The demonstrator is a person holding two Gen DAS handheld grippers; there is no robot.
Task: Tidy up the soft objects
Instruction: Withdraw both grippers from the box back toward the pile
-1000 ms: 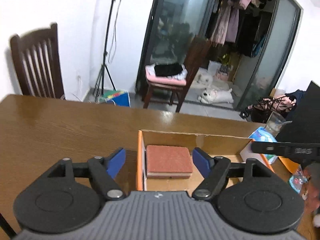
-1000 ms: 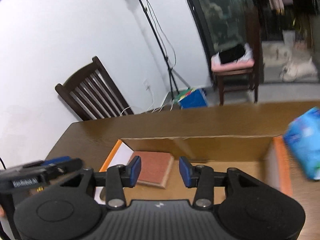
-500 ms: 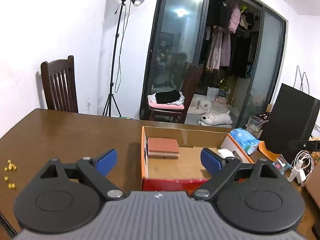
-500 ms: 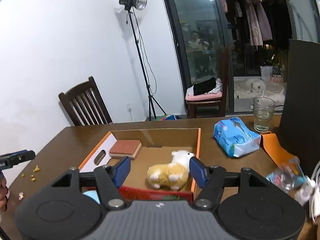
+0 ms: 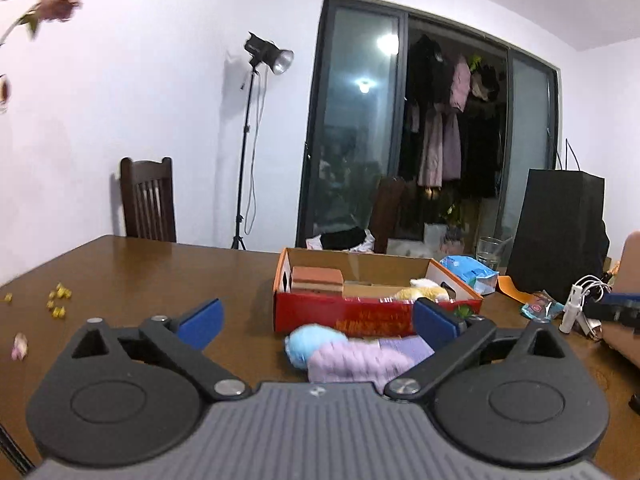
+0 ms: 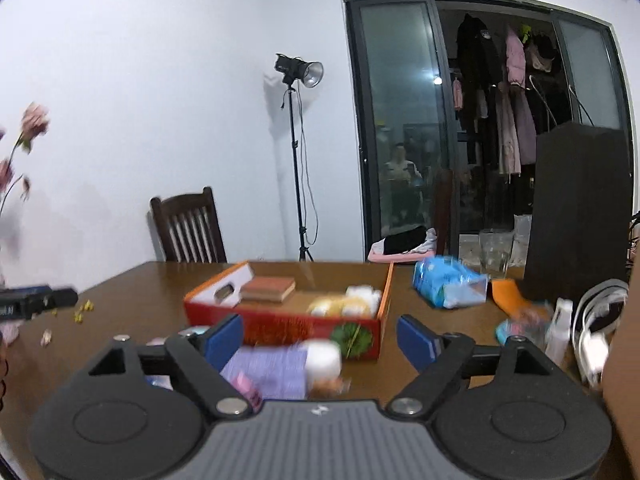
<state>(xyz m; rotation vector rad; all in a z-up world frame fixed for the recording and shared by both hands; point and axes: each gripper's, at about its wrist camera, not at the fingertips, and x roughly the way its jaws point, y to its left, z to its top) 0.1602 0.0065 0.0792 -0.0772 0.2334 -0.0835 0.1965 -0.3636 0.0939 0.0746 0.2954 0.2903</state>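
Observation:
A red cardboard box (image 5: pixel 376 314) on the brown table holds a brown-red block (image 5: pixel 318 278) at its left and a yellow-and-white plush (image 5: pixel 424 292) at its right. In front of the box lie a light-blue soft ball (image 5: pixel 312 346) and a purple knitted piece (image 5: pixel 360 362). My left gripper (image 5: pixel 318 318) hangs over them, its jaws opening, touching nothing. The right wrist view shows the box (image 6: pixel 280 326), the purple knit (image 6: pixel 268 368) and a white soft piece (image 6: pixel 322 356). My right gripper (image 6: pixel 320 336) is above these, its jaws opening, pads clear of them.
A blue tissue pack (image 6: pixel 448 284), a glass (image 5: pixel 488 252) and a tall black bag (image 5: pixel 560 232) stand right of the box. White cables (image 6: pixel 596 320) lie at the far right. Small yellow bits (image 5: pixel 58 300) dot the table's left. A wooden chair (image 5: pixel 148 200) stands behind.
Both grippers have drawn back from inside the box toward the table's near side and their jaws have widened. The soft pieces in front of the box have come into view.

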